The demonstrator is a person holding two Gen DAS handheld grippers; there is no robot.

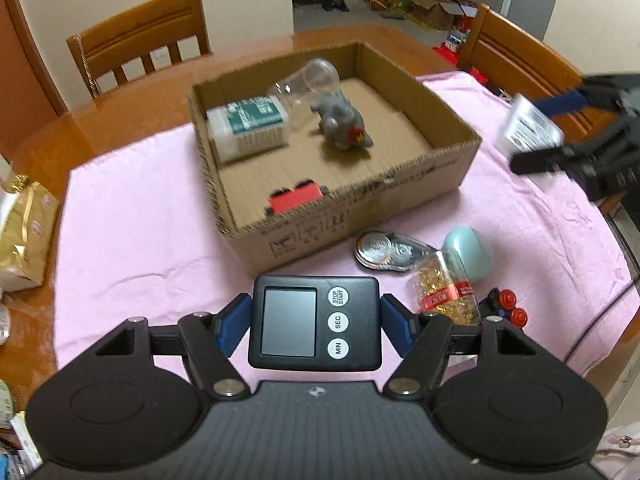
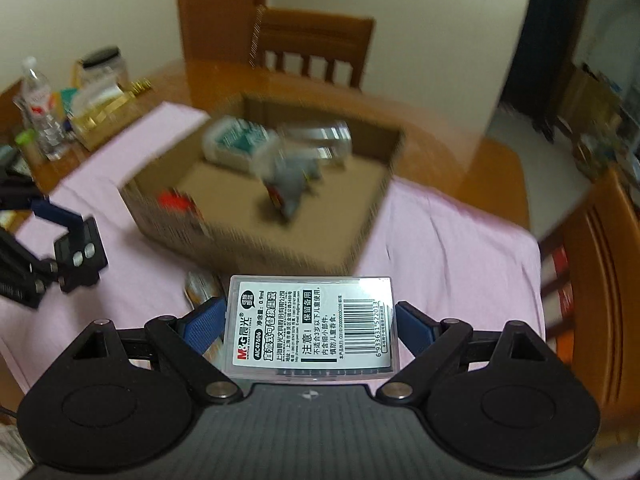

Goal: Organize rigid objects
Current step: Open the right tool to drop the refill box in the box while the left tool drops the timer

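My left gripper [image 1: 315,326] is shut on a black digital timer [image 1: 314,322], held above the pink cloth in front of the cardboard box [image 1: 344,220]. My right gripper [image 2: 310,326] is shut on a clear plastic case with a white barcode label [image 2: 310,326]; it shows at the right edge of the left wrist view as the right gripper [image 1: 560,136] with the case [image 1: 530,124]. Inside the box lie a cotton-swab box [image 1: 250,126], a clear cup [image 1: 308,82], a grey toy animal [image 1: 340,122] and a red toy car [image 1: 296,198].
On the cloth near the box lie a silver blister pack [image 1: 386,250], a teal egg-shaped case [image 1: 470,252], a small jar of gold bits [image 1: 446,290] and a toy with red wheels [image 1: 506,308]. A gold bag [image 1: 24,232] sits left. Wooden chairs [image 1: 140,36] ring the table.
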